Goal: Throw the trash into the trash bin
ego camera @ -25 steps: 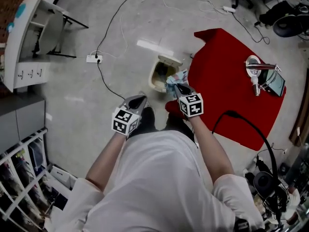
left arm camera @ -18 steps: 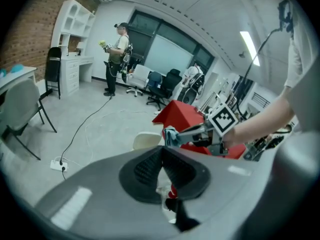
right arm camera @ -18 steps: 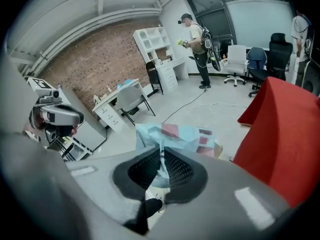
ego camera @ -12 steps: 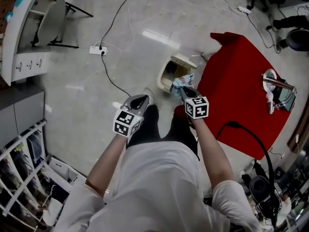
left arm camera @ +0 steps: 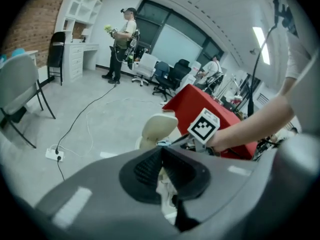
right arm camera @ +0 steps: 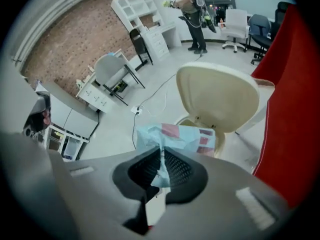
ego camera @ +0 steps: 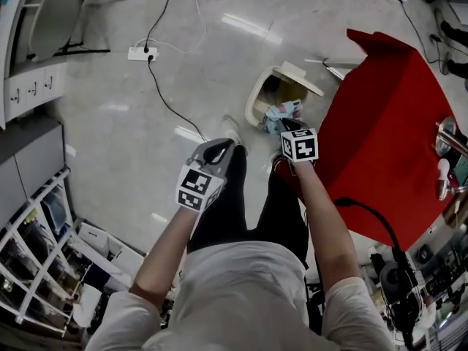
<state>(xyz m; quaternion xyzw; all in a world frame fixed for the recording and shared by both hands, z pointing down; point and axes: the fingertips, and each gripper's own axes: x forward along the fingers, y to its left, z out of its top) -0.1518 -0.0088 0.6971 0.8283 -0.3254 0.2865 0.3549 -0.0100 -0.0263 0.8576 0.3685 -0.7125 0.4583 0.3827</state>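
Right gripper (right arm camera: pixel 161 153): we log jaws clamped on pale blue wrapper (right arm camera: pixel 177 136), at near rim of open-lidded trash bin (right arm camera: pixel 220 99) | left gripper (left arm camera: pixel 160 156): closed on white crumpled scrap (left arm camera: pixel 164 183), nearer, left of bin | red tabletop (ego camera: pixel 387 108) right.

Bright, even indoor light fills all three views. Pale streaks of glare lie on the glossy floor (ego camera: pixel 131 123) in the head view, probably reflections of ceiling strips like the light (left arm camera: pixel 260 43) in the left gripper view, and shadows are faint and soft. Both gripper views are fisheye, bending straight lines and fading to black at the corners. The left hand-held gripper (left arm camera: pixel 161 154) and right hand-held gripper (right arm camera: pixel 162 154) loom soft and out of focus near the lens, while distant things look fairly sharp.
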